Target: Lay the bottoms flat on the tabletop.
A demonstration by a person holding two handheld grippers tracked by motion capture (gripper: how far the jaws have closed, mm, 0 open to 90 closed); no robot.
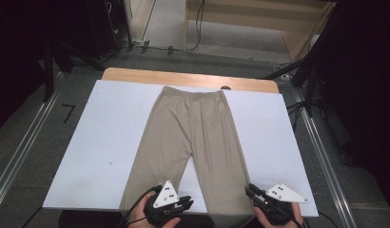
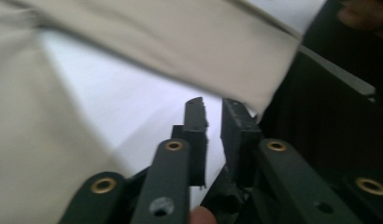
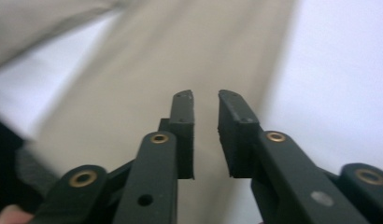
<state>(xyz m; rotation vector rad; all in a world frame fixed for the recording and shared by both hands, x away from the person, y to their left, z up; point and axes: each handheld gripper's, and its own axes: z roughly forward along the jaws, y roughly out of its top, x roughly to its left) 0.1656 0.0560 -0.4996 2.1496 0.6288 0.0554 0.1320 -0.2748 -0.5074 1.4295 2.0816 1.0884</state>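
Beige trousers (image 1: pixel 193 133) lie flat on a white board (image 1: pixel 102 142), waist at the far end and both legs running toward me. My left gripper (image 1: pixel 187 204) hovers at the front edge over the left leg's hem, pointing toward the gap between the legs. Its jaws (image 2: pixel 213 105) are a narrow slit apart with nothing between them; the other leg (image 2: pixel 180 42) lies ahead. My right gripper (image 1: pixel 250 191) sits just outside the right leg's hem. Its jaws (image 3: pixel 206 95) stand slightly parted and empty above the beige cloth (image 3: pixel 180 56).
The white board rests on a wooden table (image 1: pixel 136 75) whose far edge shows. Metal rails (image 1: pixel 22 152) run along both sides on the grey floor. Cables and dark stands (image 1: pixel 302 71) are at the back.
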